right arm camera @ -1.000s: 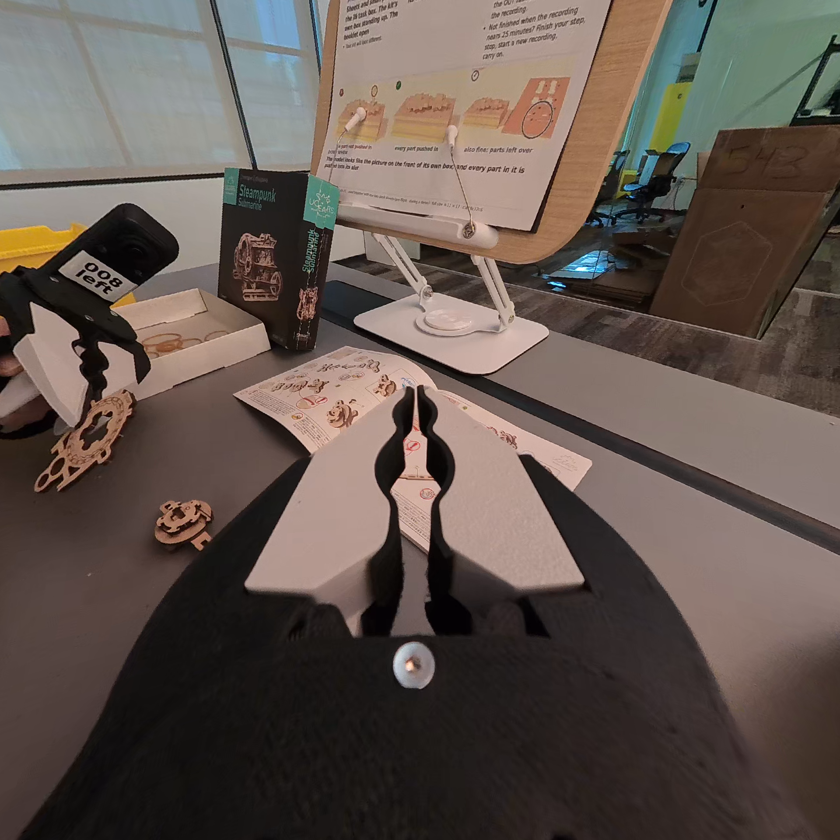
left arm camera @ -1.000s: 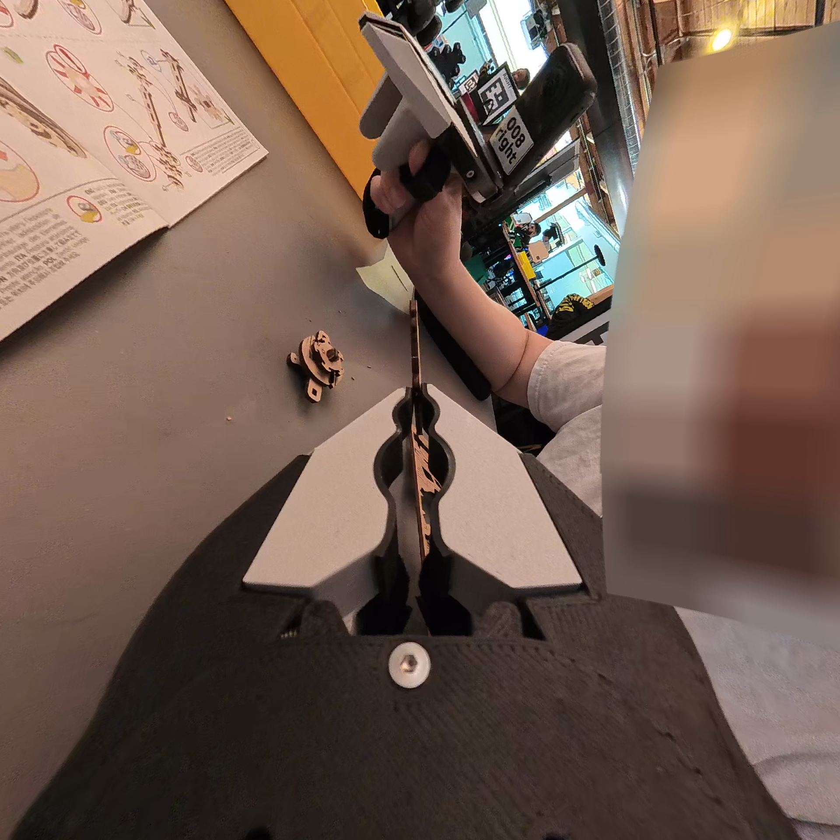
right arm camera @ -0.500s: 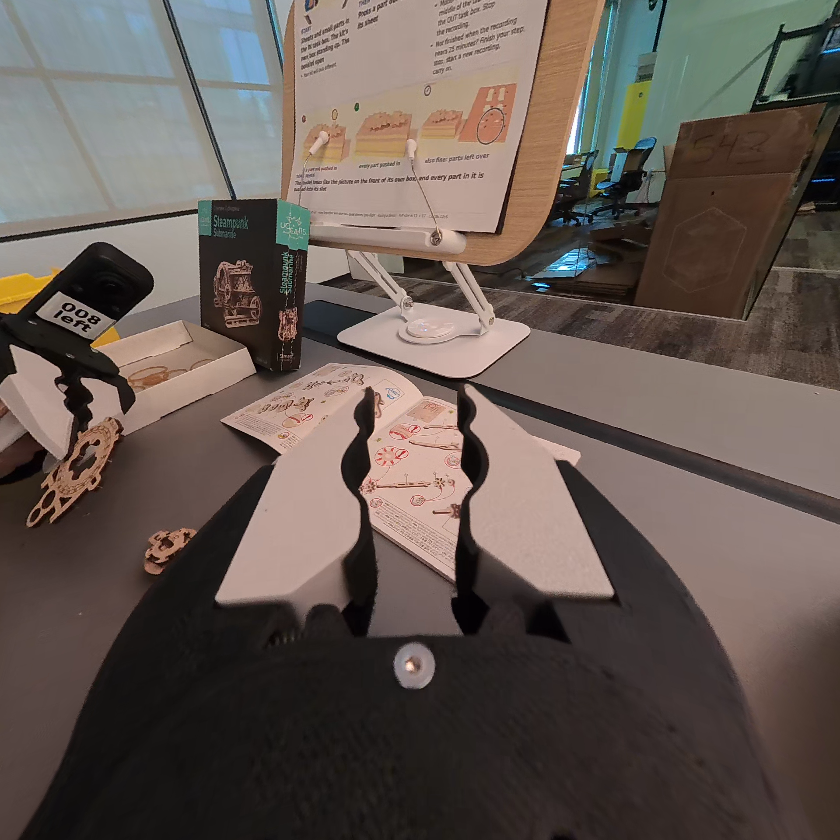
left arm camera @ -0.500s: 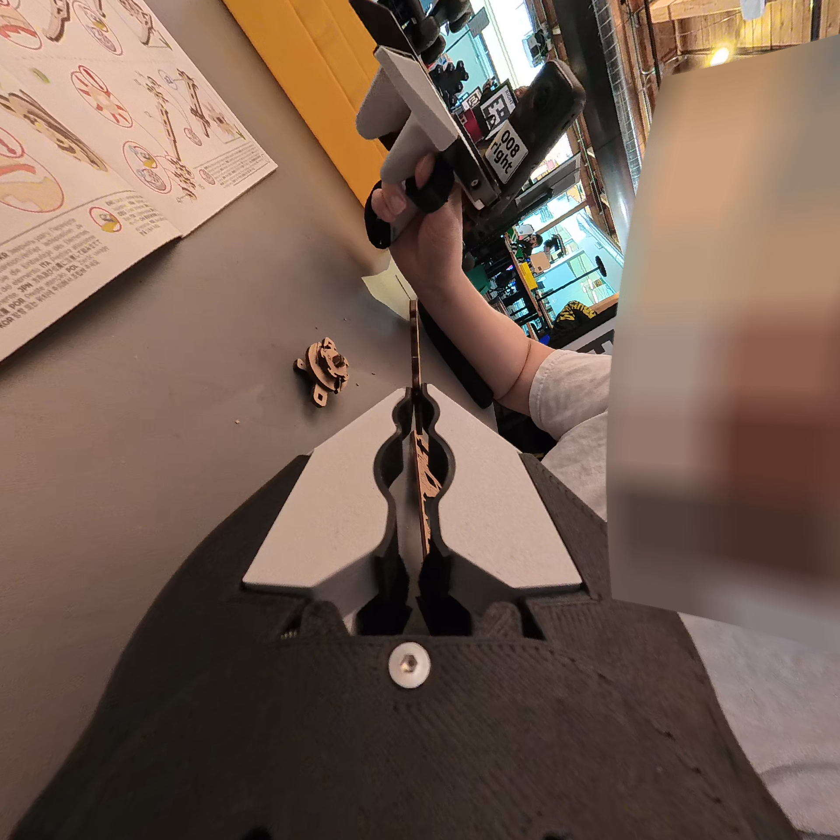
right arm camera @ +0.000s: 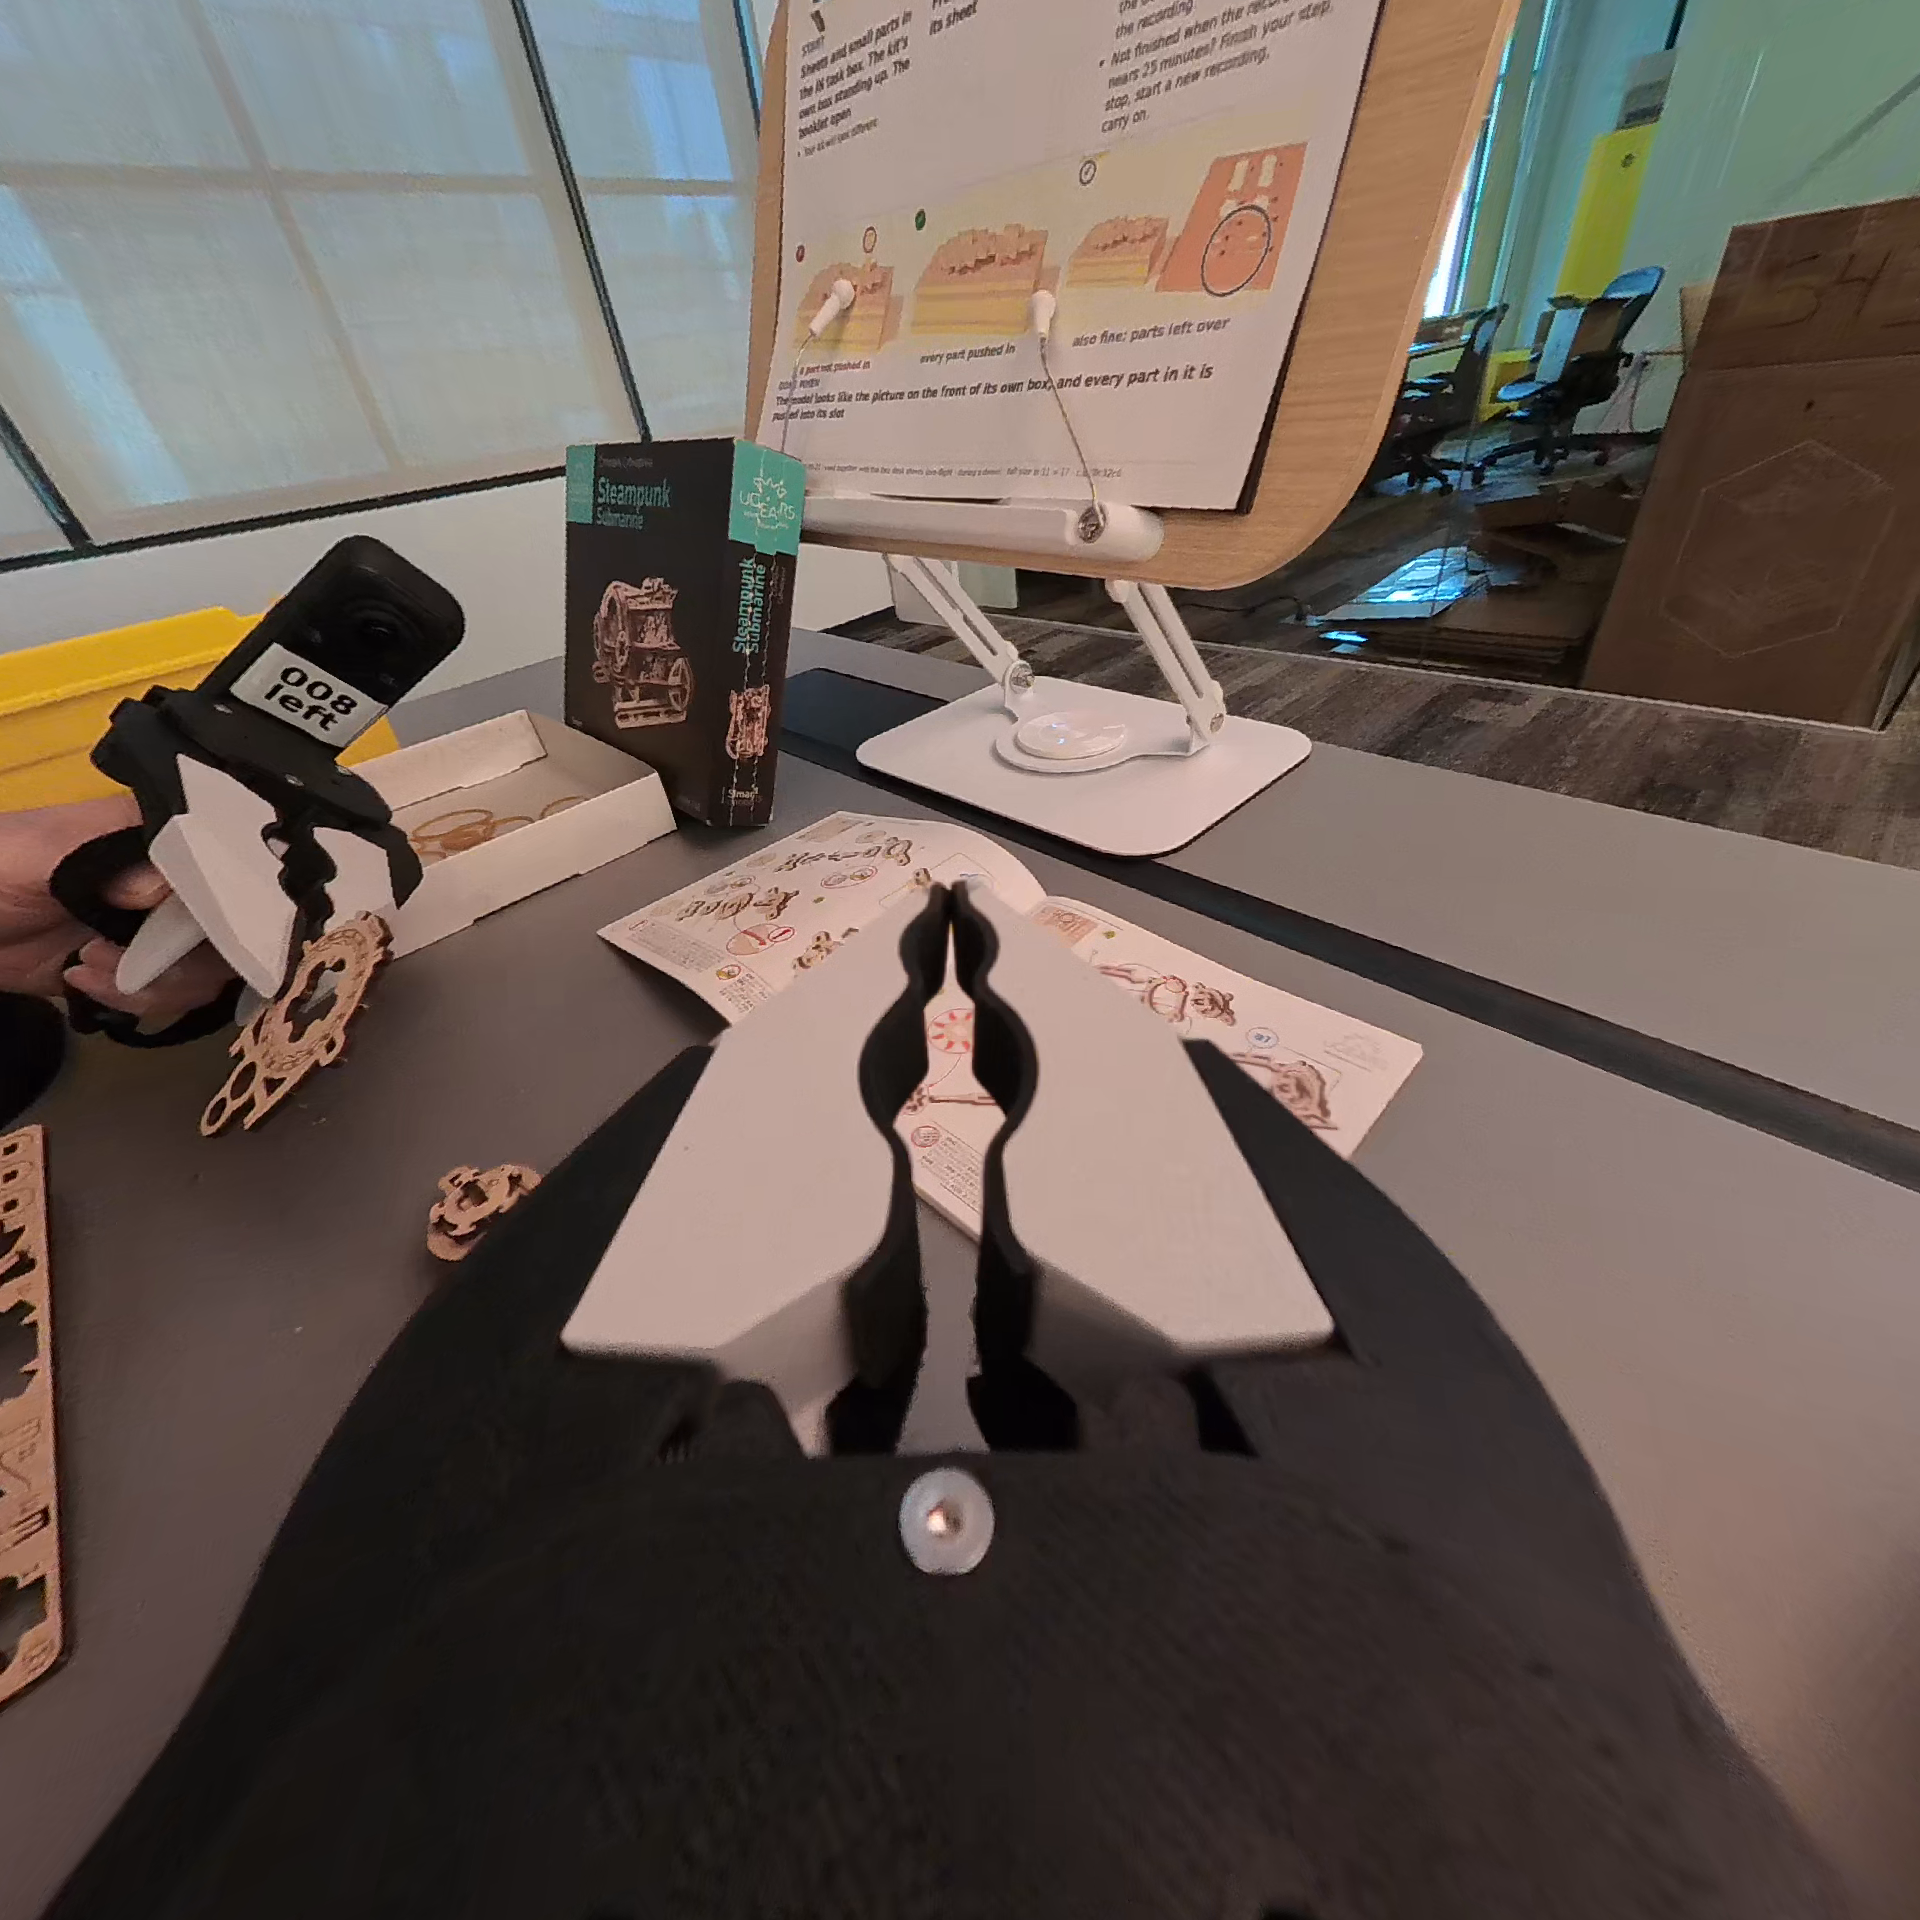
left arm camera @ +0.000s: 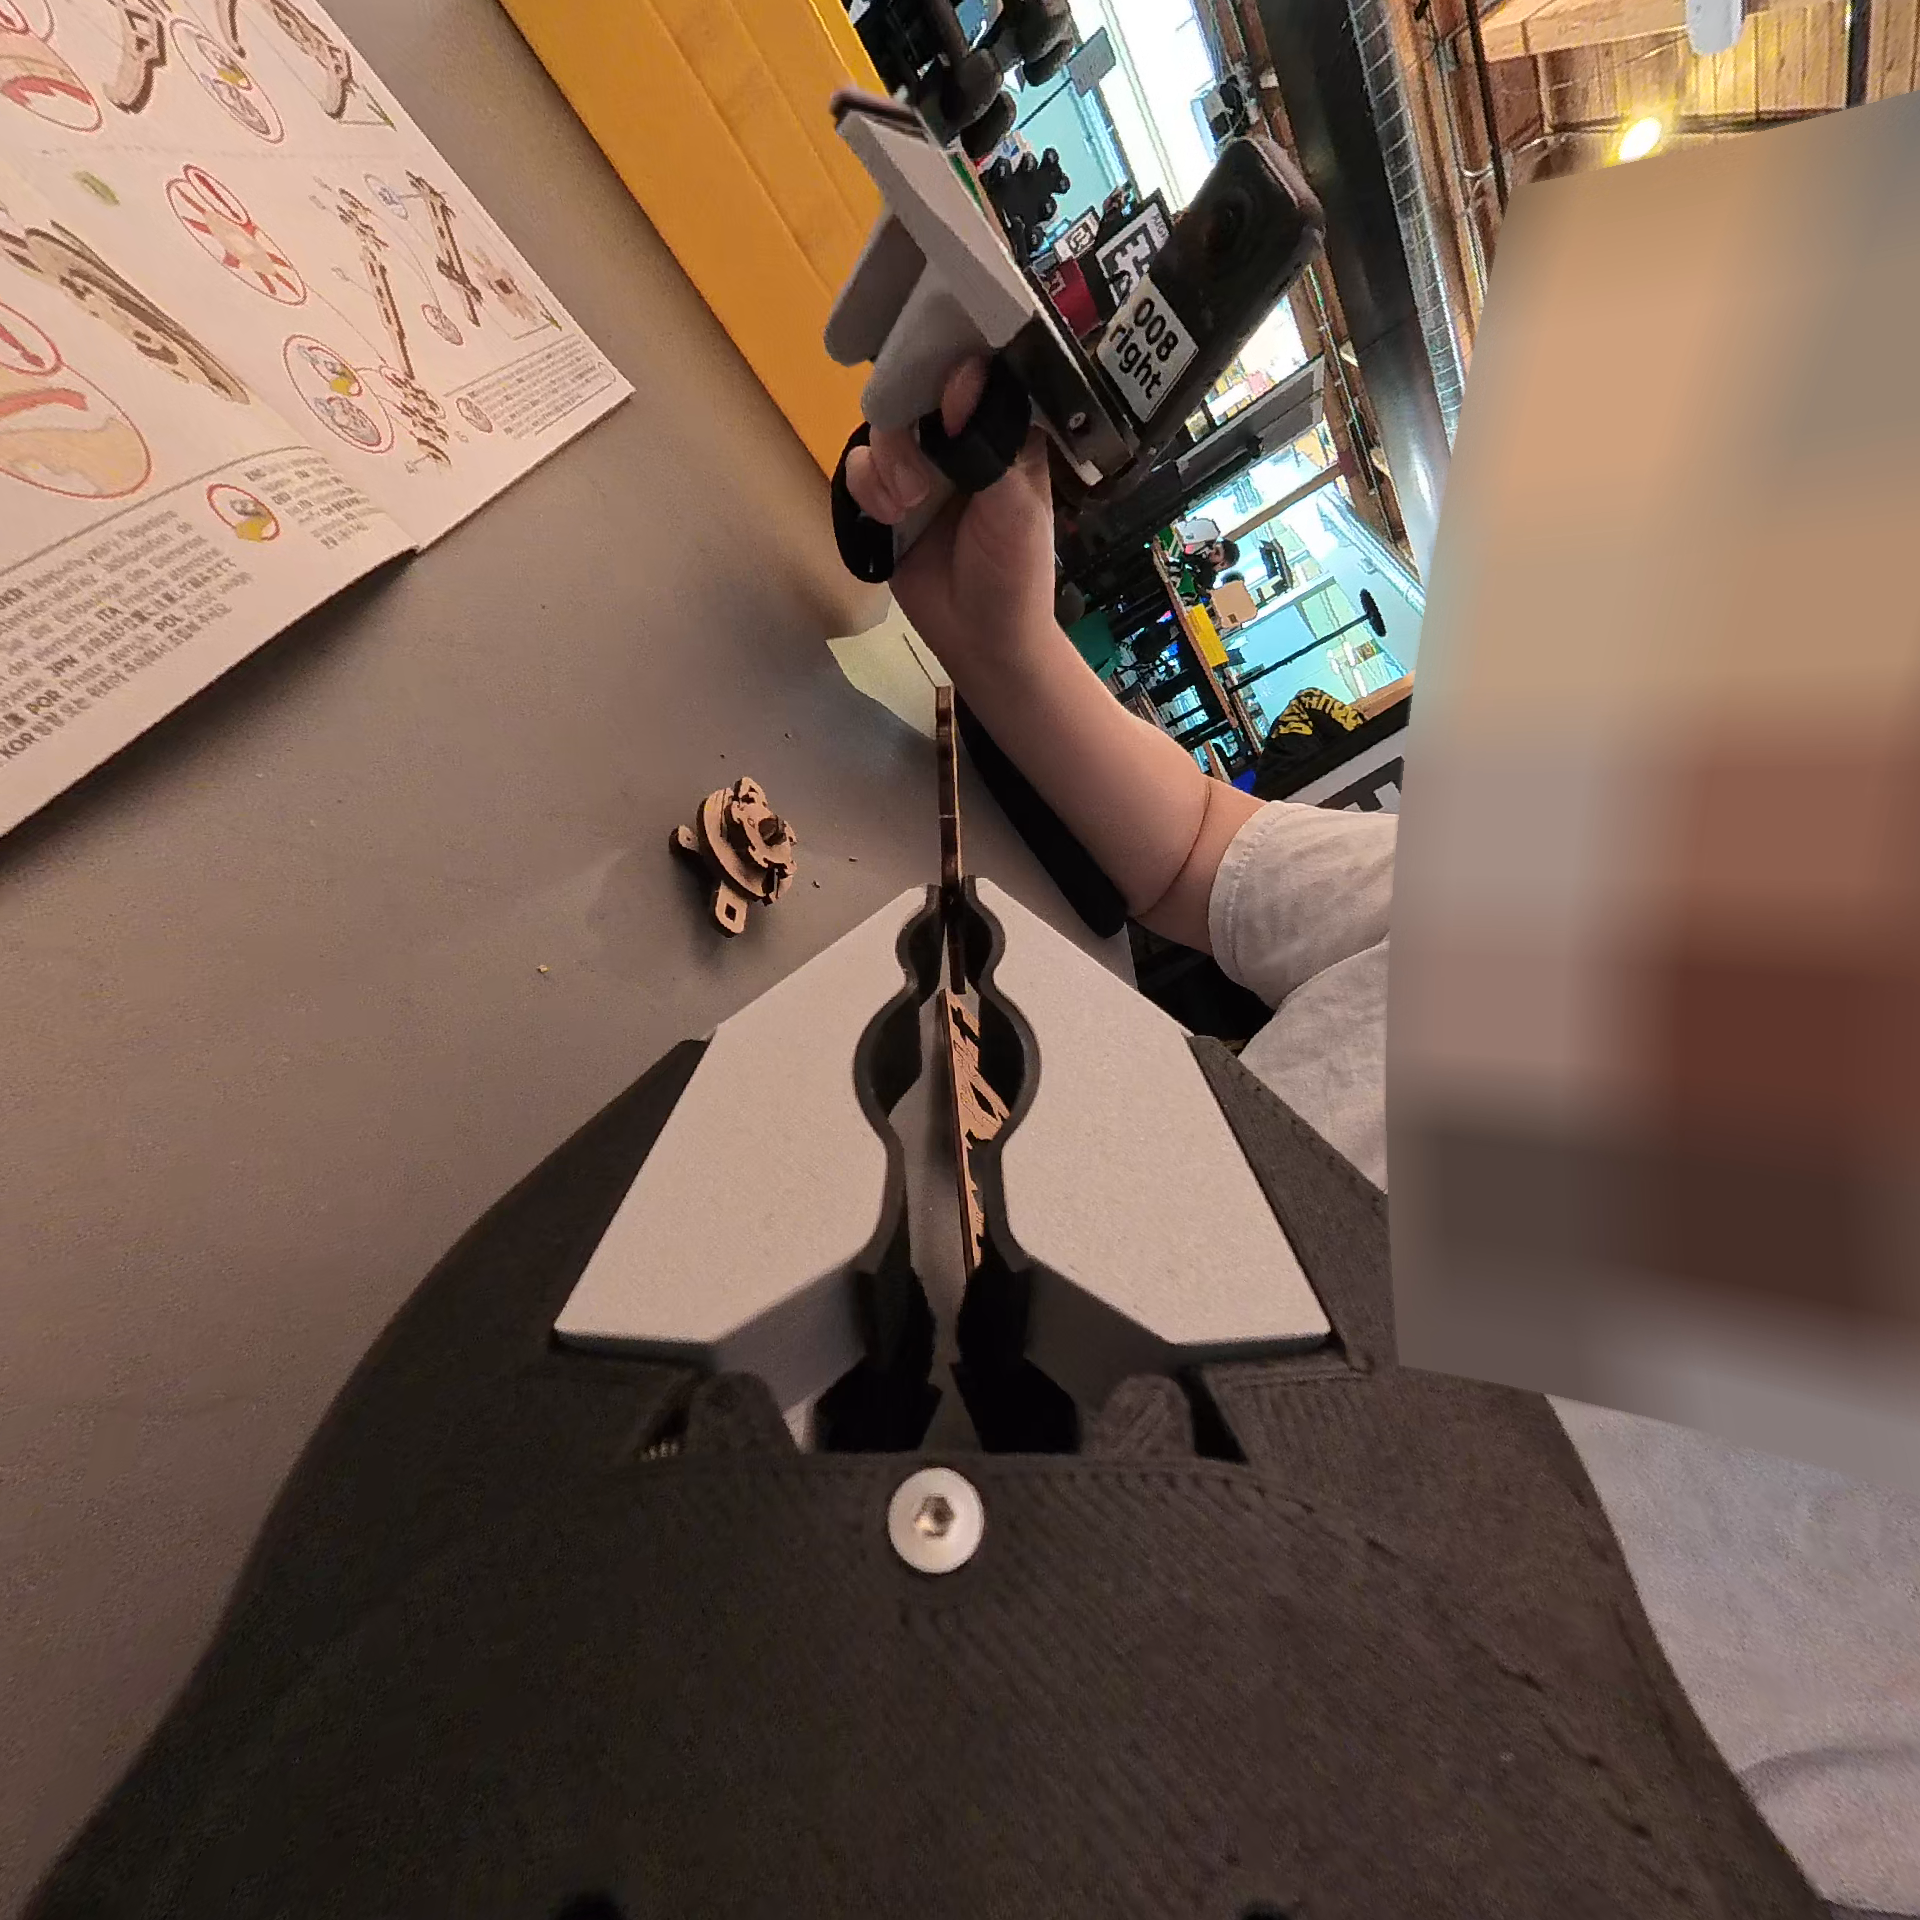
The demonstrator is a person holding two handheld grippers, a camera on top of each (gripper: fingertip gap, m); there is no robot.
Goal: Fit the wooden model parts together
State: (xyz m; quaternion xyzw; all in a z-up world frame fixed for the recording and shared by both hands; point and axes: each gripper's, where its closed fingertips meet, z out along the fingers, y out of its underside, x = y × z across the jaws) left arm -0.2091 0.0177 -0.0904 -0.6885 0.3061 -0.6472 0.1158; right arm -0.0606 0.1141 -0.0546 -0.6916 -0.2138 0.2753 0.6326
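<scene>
My left gripper [left arm camera: 948, 888] is shut on a flat wooden plate with cut-outs [left arm camera: 945, 790], seen edge-on in the left wrist view. The right wrist view shows that plate [right arm camera: 296, 1023] as a gear-edged piece hanging from the left gripper [right arm camera: 301, 914] above the table. A small assembled wooden part [left arm camera: 740, 854] lies on the grey table just left of the plate; it also shows in the right wrist view [right arm camera: 480, 1205]. My right gripper [right arm camera: 952, 896] is shut and empty, held above the table over the open instruction booklet [right arm camera: 1143, 997].
A wooden parts sheet [right arm camera: 23, 1382] lies at the left edge. A white tray [right arm camera: 520, 800], the dark kit box [right arm camera: 675, 634] and a board on a white stand [right arm camera: 1081, 748] are at the back. A yellow bin [left arm camera: 727, 187] is behind. A person's arm [left arm camera: 1081, 727] holds the right gripper. The left gripper's tips are roughly 20 centimeters from the right gripper's.
My right gripper opened half a second ago and is shut again now, and it tilted slightly. The left gripper still holds the plate, nearly still.
</scene>
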